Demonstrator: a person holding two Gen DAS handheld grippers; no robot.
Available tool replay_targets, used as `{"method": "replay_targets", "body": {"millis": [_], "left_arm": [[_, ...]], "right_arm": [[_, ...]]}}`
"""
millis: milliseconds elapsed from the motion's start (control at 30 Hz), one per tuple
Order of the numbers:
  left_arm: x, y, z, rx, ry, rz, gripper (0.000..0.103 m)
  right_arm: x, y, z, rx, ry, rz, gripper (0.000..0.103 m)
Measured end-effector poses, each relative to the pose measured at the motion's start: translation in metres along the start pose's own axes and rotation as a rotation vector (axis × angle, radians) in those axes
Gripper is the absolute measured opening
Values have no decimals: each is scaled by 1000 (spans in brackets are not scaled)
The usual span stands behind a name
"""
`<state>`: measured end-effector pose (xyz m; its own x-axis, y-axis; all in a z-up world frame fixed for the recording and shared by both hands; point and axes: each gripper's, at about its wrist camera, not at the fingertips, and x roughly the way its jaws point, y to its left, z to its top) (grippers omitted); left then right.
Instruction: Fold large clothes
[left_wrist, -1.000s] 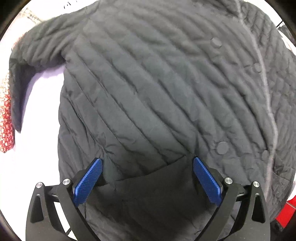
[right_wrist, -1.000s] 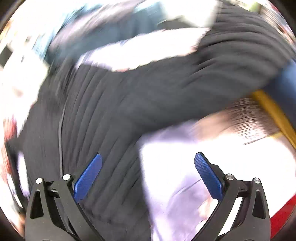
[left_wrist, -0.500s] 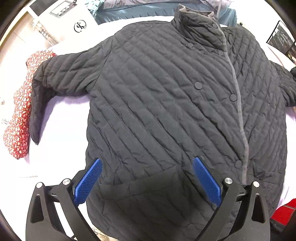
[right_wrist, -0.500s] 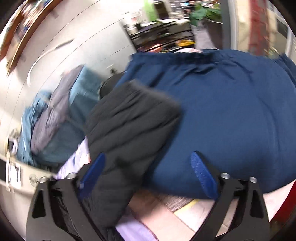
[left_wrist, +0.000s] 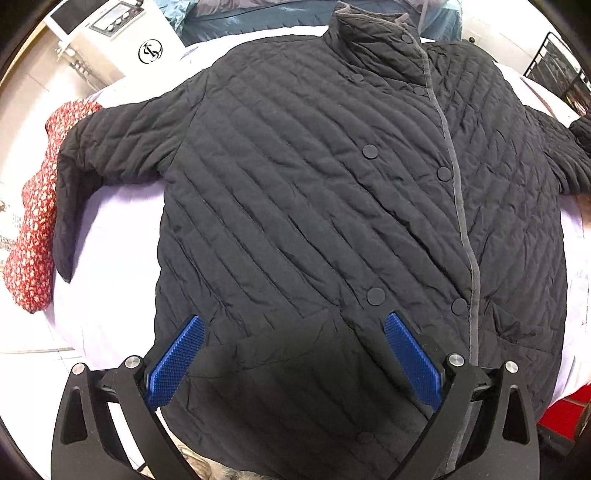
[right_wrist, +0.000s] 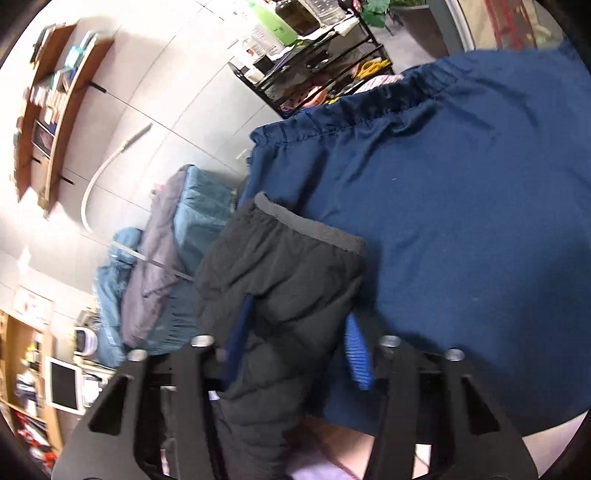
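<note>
My right tongs (right_wrist: 295, 350) pinch the jacket (left_wrist: 332, 221) sleeve (right_wrist: 280, 288), left tongs (left_wrist: 291, 354) spread over the hem, jacket flat on the table (left_wrist: 110, 258); I'd carry the sleeve straight across the chest.

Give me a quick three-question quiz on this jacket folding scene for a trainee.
1. True or false: the left gripper is open above the jacket.
2. What does the right gripper hold? A) the red cloth B) the sleeve C) nothing
3. Fill in: the red cloth lies beside the jacket's far ____.

Key: 1 true; 2 B, the sleeve; 3 sleeve.
</note>
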<state>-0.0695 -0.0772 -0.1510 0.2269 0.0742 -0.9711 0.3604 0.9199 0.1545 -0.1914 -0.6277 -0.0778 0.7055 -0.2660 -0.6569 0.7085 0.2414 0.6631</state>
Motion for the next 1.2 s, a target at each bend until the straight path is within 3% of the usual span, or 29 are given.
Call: {"method": "replay_targets", "body": {"millis": [33, 133, 300, 533, 833, 1000, 1200], "left_arm": [[0, 0, 0, 0, -1, 0, 97], [1, 3, 1, -16, -4, -6, 97], [3, 12, 1, -52, -5, -16, 97], [8, 13, 3, -41, -6, -18, 97], [10, 10, 8, -17, -17, -44, 97], [15, 21, 8, -47, -20, -60, 97], [13, 24, 4, -23, -45, -28, 97]], "right_arm": [[-1, 1, 0, 6, 3, 5, 17], [-16, -1, 1, 53, -44, 12, 7], [-55, 11, -4, 19, -156, -54, 4], [-63, 47, -17, -154, -170, -79, 4], [-58, 125, -56, -369, -111, -12, 4], [-49, 188, -102, -529, -76, 10, 4], [-23, 253, -173, -688, 21, 68, 4]]}}
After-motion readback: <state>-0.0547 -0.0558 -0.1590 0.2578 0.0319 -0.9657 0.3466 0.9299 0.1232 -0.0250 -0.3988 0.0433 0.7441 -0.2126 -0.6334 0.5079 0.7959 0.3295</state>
